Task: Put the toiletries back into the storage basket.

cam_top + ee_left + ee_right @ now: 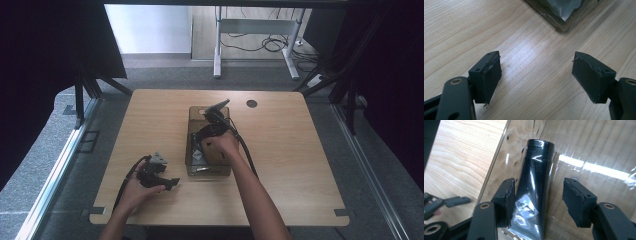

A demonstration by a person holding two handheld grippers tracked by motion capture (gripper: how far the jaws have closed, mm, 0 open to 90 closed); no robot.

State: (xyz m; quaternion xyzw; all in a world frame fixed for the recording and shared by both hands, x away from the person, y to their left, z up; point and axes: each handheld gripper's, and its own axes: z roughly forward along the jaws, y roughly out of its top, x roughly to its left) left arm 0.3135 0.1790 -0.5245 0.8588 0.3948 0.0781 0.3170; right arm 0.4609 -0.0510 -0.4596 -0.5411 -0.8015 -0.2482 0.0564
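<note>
Showing: two hand-held claws at a wooden bench [150, 105], one idle, one poised over a black tube.

Left claw [172, 183]: nearest the person, resting low over bare bench; in its own view the jaws stand wide apart with nothing between them.

Tray [192, 116]: clear smoky plastic, at mid-bench, just beyond the left claw; one corner shows at the top of the left gripper view.

Tube [534, 187]: black, glossy, lying flat inside the tray, round cap end pointing away from the right claw, flattened crimped end nearest it; a pale label sits on the lower body.

Right claw [539, 203]: over the tray, jaws open and straddling the tube's lower body; the left pad [507, 202] lies against or just beside the tube's edge, the right pad [574, 202] stands apart. Nothing is gripped yet.

Handling, judged: probably light; the body is likely soft and will dent under a hard squeeze; the shiny skin looks slippery.

Hold point, judged: across the body's width near the middle, or at the stiffer shoulder below the cap, rather than the thin crimped end.

Risk, judged: the tube sliding on the smooth tray floor as the jaws close.
</note>
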